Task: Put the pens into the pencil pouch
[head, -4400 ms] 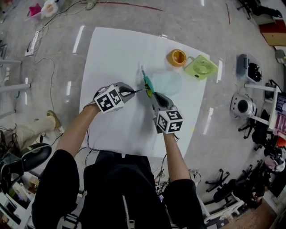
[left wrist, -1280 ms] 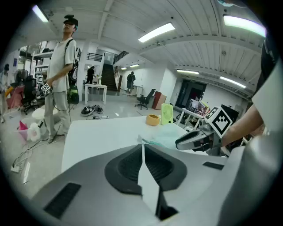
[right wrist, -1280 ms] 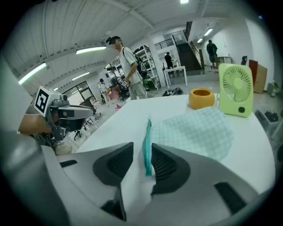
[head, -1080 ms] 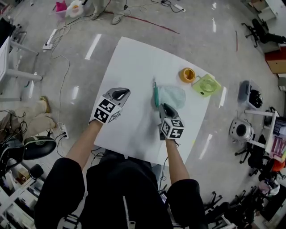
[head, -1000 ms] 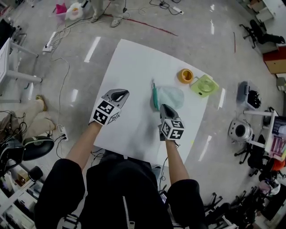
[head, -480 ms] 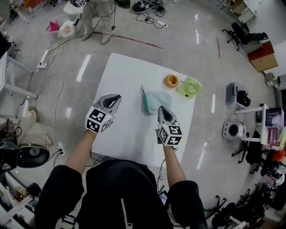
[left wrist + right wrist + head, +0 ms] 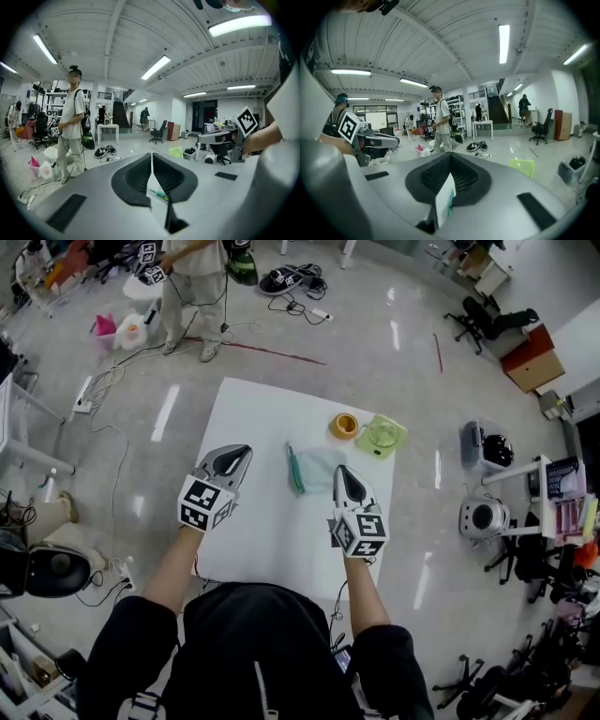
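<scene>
The pouch is pale teal, the table white, the fan green

Left gripper jaws pressed together with nothing between, teal pen glimpsed below them, 1 person standing left

The white surface carries an orange ring-shaped thing near its far right corner. A small light green fan lies just beside it, at the edge. On the grey floor beyond runs a thin red line. Farther off stands a person, with dark shoes on the floor nearby. An office chair stands at the upper right, near a red-brown cabinet.
</scene>
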`<act>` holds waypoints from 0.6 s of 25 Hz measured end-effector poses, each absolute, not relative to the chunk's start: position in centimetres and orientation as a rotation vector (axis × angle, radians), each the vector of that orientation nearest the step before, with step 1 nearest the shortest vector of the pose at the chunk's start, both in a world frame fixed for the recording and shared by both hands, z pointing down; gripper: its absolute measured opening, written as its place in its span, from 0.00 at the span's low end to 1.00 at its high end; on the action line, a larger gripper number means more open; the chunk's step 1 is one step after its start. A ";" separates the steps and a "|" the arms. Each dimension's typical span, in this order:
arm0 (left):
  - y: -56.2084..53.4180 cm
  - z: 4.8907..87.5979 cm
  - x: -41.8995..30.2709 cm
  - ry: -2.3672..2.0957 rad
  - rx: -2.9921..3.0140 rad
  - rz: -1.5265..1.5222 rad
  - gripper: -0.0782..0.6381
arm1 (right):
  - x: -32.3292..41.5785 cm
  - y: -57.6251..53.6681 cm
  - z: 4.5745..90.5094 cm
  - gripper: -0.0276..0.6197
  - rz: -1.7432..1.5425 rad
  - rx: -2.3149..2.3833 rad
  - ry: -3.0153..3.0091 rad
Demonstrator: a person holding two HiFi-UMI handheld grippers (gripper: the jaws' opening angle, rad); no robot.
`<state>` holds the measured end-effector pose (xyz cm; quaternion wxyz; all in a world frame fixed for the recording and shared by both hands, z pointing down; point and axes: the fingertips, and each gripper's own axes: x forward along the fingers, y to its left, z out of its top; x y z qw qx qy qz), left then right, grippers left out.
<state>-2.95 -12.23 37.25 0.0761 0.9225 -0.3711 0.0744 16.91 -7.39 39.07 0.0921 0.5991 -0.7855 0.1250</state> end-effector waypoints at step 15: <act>-11.1 36.8 -3.2 -1.097 2.765 0.199 0.15 | 17.1 -5.9 38.3 0.06 0.348 1.835 -2.320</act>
